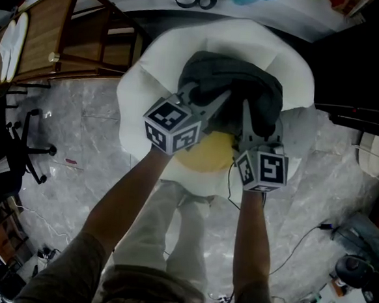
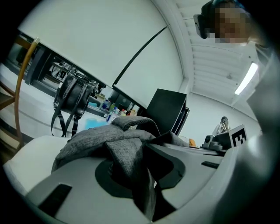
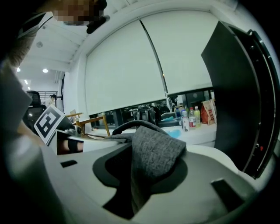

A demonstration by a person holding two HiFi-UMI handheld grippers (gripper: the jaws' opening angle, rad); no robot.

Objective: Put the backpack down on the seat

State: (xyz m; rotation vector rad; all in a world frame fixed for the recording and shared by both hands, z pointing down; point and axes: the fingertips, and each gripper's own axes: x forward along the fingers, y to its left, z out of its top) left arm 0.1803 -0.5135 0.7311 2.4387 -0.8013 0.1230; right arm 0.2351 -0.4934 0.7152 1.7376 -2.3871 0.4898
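Dark grey backpack (image 1: pixel 237 83) lying on the back half of the white round seat (image 1: pixel 139 91), left gripper (image 1: pixel 207 98) jaws narrowly apart with a fold of its fabric slack between them, right gripper (image 1: pixel 258 120) jaws likewise parted around another fold, yellow cushion (image 1: pixel 209 152) near the seat's front edge.

The backpack (image 1: pixel 237 86) fills the back of the seat (image 1: pixel 139 85) — only the yellow cushion (image 1: pixel 210 152) in front lies bare. A wooden chair (image 1: pixel 54 39) crowds the left, a black panel (image 3: pixel 238 87) the right. The near floor (image 1: pixel 86 139) is open — cables (image 1: pixel 300 241) trail on the right.
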